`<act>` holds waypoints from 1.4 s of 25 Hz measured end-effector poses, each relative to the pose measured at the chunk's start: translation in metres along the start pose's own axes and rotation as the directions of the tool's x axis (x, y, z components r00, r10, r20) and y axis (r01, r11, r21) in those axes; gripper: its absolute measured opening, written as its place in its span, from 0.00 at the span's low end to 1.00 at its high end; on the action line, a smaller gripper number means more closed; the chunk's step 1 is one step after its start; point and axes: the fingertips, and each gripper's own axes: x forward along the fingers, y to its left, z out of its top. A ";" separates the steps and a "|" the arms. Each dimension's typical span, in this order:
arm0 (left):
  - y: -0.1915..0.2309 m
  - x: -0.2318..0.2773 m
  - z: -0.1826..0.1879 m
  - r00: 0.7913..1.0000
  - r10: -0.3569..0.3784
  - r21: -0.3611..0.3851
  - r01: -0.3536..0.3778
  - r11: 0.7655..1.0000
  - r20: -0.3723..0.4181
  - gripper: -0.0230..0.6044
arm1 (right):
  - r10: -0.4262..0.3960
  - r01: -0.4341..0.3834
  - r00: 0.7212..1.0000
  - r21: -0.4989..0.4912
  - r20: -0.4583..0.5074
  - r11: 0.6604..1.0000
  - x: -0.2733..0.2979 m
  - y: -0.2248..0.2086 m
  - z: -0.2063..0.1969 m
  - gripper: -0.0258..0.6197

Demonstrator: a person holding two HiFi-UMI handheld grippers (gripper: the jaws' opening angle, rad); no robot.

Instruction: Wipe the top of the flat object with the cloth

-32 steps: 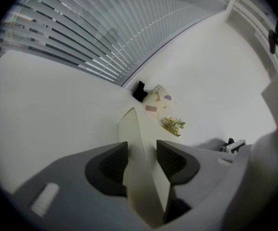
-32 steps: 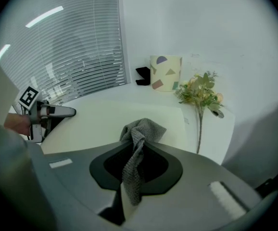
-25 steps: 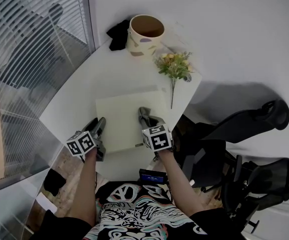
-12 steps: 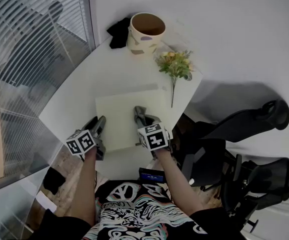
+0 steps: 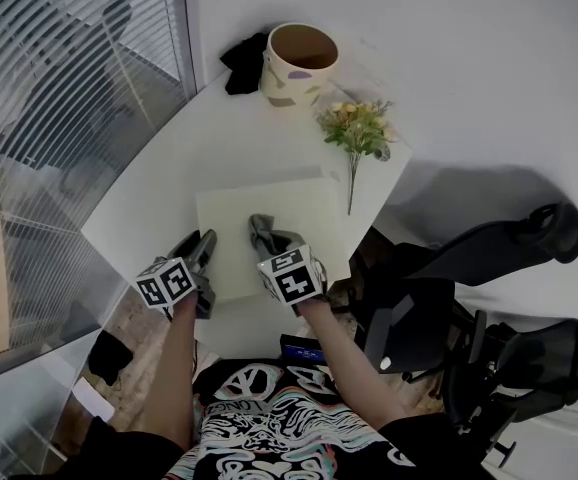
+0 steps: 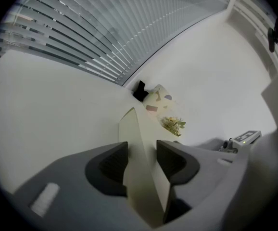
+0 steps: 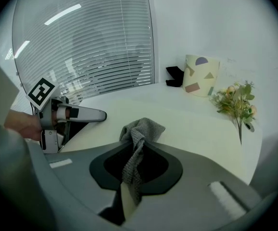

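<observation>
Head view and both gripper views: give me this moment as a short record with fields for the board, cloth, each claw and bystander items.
surface: pale cream flat rectangular board, lying on white table
cloth: grey knitted cloth, bunched, on the board's top
left claw: shut on the board's near-left edge
right claw: shut on the cloth
others: patterned cream pot, black fabric bundle, yellow flower sprig, all off the board
</observation>
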 end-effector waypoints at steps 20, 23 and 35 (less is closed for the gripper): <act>-0.001 -0.001 0.002 0.999 -0.041 -0.002 0.041 0.999 0.024 0.42 | 0.154 -0.152 0.988 -0.064 0.021 0.986 0.024 0.064 0.011 0.09; -0.001 -0.007 0.004 0.999 -0.026 0.051 0.025 0.998 0.026 0.42 | 0.182 -0.177 0.982 -0.095 0.044 0.980 0.021 0.067 0.011 0.09; -0.060 -0.044 0.049 0.996 -0.021 0.377 -0.014 0.926 0.090 0.38 | -0.095 0.106 0.939 -0.015 0.330 0.994 -0.068 0.010 0.053 0.09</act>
